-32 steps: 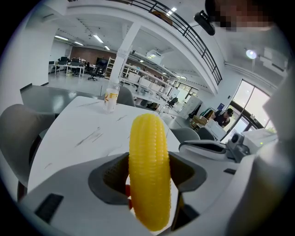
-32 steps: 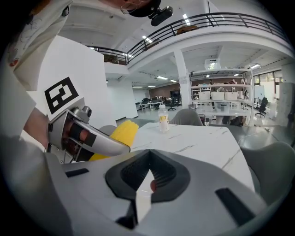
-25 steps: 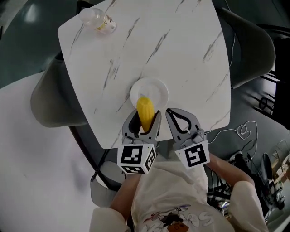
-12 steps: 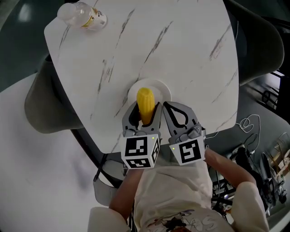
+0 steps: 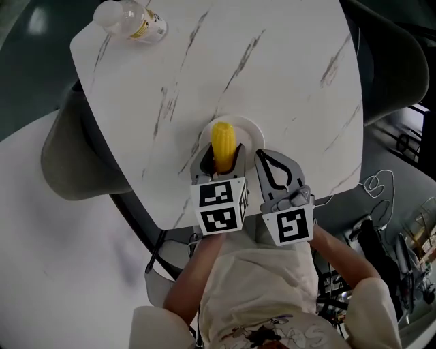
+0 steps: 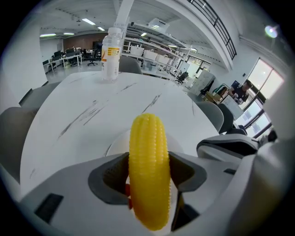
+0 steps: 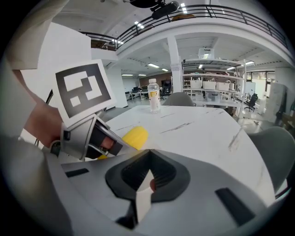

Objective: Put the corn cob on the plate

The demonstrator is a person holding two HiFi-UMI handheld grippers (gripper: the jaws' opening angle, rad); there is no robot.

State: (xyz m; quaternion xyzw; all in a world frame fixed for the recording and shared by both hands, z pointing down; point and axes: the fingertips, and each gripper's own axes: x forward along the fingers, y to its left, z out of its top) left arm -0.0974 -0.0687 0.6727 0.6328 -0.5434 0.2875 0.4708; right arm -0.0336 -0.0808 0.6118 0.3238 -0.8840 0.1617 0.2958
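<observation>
A yellow corn cob (image 5: 223, 144) is clamped lengthwise in my left gripper (image 5: 219, 157), its far end reaching over a small white plate (image 5: 252, 129) near the table's front edge. In the left gripper view the corn cob (image 6: 149, 170) fills the gap between both jaws, with the plate (image 6: 117, 143) just beyond it. My right gripper (image 5: 271, 161) hovers just right of the left one, its jaws together and holding nothing. The right gripper view shows the corn cob's tip (image 7: 132, 137) to its left.
A clear plastic bottle (image 5: 129, 19) with a yellow label lies at the far left corner of the white marble table (image 5: 272, 75). Grey chairs (image 5: 68, 157) stand at the table's left and right sides. Cables lie on the floor (image 5: 371, 187) at the right.
My left gripper has carried the corn cob forward, so the cob now reaches over the plate. The right gripper has stayed alongside it.
</observation>
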